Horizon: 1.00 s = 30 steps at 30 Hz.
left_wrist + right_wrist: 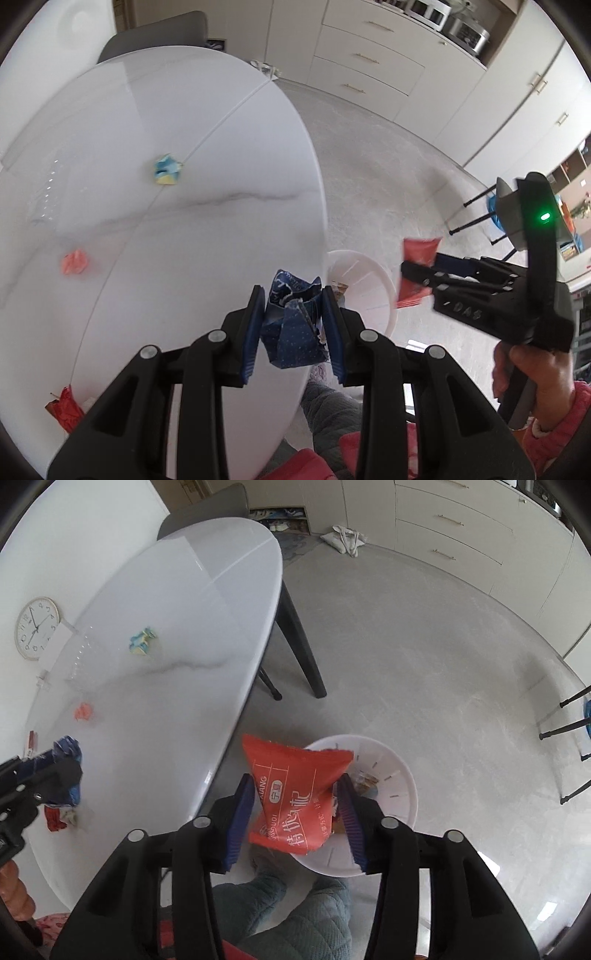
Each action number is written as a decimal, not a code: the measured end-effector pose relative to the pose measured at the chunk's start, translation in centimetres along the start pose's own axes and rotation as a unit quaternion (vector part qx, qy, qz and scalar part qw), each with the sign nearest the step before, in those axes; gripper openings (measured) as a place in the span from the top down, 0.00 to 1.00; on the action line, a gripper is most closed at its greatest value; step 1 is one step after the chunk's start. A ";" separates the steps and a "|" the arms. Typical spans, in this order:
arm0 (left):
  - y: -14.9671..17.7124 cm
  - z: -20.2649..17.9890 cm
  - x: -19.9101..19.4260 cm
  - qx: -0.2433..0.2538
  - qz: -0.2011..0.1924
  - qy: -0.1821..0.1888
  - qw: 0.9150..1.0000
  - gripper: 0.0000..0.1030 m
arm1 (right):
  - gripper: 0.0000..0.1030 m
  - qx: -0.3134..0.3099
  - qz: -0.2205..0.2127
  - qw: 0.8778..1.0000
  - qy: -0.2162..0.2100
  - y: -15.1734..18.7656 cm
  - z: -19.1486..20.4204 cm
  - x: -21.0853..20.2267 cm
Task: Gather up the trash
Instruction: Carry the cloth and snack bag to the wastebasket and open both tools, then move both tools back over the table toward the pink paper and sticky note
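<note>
My left gripper (293, 328) is shut on a crumpled dark blue wrapper (293, 332) above the table's near edge; it also shows in the right wrist view (68, 753). My right gripper (295, 816) is shut on a red snack packet (295, 794) and holds it over the white trash bin (388, 771) on the floor; the packet also shows in the left wrist view (419, 251). The bin (365, 280) holds some wrappers. On the white table (184, 110) lie a blue-yellow wrapper (167, 170), a pink crumpled scrap (75, 261) and a red wrapper (64, 408).
The table's dark legs (299, 642) stand left of the bin. A grey chair (155, 33) stands at the far end. Cabinets with drawers (369, 62) line the back wall. A white bag (345, 539) lies on the floor. Black stand legs (565, 727) are at the right.
</note>
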<state>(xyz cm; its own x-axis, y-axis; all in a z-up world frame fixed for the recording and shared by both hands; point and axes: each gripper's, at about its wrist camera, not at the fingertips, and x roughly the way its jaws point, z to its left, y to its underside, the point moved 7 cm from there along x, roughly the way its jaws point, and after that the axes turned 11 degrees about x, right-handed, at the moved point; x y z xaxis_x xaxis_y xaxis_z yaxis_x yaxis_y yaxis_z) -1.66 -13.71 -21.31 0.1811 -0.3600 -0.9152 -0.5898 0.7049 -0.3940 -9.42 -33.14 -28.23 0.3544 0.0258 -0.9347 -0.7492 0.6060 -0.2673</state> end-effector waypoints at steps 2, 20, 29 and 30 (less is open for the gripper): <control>-0.5 -1.4 0.5 0.008 0.005 0.005 1.000 0.70 | 0.30 -0.005 0.007 1.000 0.022 0.4 -1.4 0.9; -3.3 -10.8 4.9 0.069 0.035 0.032 0.997 0.69 | 0.12 0.025 -0.064 0.997 0.042 -2.7 -8.3 -6.6; -3.8 -11.6 3.1 0.084 0.013 0.015 0.996 0.09 | 0.12 0.022 -0.078 0.996 0.039 -3.0 -8.3 -7.9; -3.8 -11.5 3.0 0.082 0.013 0.015 0.996 0.08 | 0.12 0.023 -0.078 0.996 0.039 -3.0 -8.2 -8.0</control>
<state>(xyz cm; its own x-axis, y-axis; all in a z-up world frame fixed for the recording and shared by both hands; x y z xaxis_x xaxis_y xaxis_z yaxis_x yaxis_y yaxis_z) -7.87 -24.49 -21.54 0.1422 -0.3570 -0.9232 -0.4568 0.8038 -0.3811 -14.60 -41.64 -21.88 0.4194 -0.1321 -0.8981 -0.6612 0.6334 -0.4020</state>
